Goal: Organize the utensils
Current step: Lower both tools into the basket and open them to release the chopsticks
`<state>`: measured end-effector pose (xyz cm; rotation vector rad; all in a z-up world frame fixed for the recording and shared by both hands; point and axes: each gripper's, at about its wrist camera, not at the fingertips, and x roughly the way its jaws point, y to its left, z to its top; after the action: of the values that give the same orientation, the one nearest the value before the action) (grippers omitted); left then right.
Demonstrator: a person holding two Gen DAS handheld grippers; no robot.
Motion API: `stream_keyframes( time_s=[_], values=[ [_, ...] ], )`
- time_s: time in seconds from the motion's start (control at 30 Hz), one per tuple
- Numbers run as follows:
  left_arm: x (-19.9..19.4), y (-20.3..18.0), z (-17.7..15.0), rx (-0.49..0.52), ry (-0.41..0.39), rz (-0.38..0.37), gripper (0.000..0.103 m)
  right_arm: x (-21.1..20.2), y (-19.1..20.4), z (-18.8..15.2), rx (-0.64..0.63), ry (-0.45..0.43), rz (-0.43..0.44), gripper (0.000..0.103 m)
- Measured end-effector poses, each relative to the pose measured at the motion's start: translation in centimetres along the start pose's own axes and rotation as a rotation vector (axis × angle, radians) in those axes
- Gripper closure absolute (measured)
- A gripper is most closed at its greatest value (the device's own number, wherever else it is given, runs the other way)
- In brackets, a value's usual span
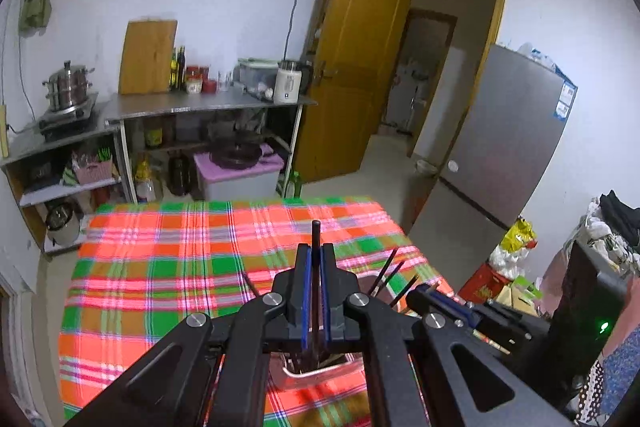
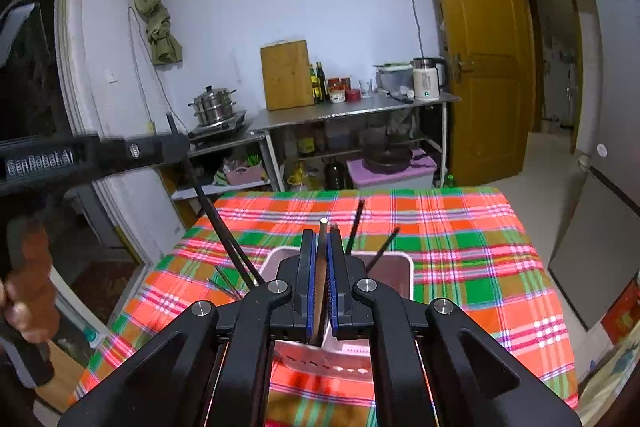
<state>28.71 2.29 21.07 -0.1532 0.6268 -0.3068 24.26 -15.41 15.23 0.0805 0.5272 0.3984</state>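
Looking along the left gripper, we note its blue-padded black jaws closed narrow on a thin dark chopstick, a round matte stick that stands up past the jaw tips and runs down between the pads. Below the jaws sits the utensil holder, a rounded-rectangular container with a pale smooth rim, on the counter under a woven plaid cloth of orange, green and pink. The holder stands near the counter's near edge.

From the right wrist view, the right gripper has its jaws clamped on a flat, pale metal-looking handle; its rounded end pokes just above the jaw tips. What tool the handle belongs to we cannot tell. Two more dark chopsticks lean out of the holder just beyond these jaws. At left, the other gripper carries its chopstick slanting down toward the holder's left side.
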Motion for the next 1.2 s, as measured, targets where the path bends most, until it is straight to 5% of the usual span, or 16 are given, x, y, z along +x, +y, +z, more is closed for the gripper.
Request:
stream_keyframes(
  time_s=[0.3, 0.53, 1.2],
  values=[
    [3.9, 1.3, -4.0, -0.005, 0.097, 0.014, 0.099, 2.2, -0.5, -2.4, 0.012, 0.069, 0.003, 0.098],
    [4.3, 2.3, -4.7, -0.019, 0.096, 0.039, 0.099, 2.8, -0.6, -2.9, 0.019, 0.091, 0.013, 0.098],
    [-1.7, -0.1, -4.6, 0.034, -0.001, 0.102, 0.098, -1.6, 0.3, -2.1, -0.013, 0.046, -0.004, 0.093]
  ],
)
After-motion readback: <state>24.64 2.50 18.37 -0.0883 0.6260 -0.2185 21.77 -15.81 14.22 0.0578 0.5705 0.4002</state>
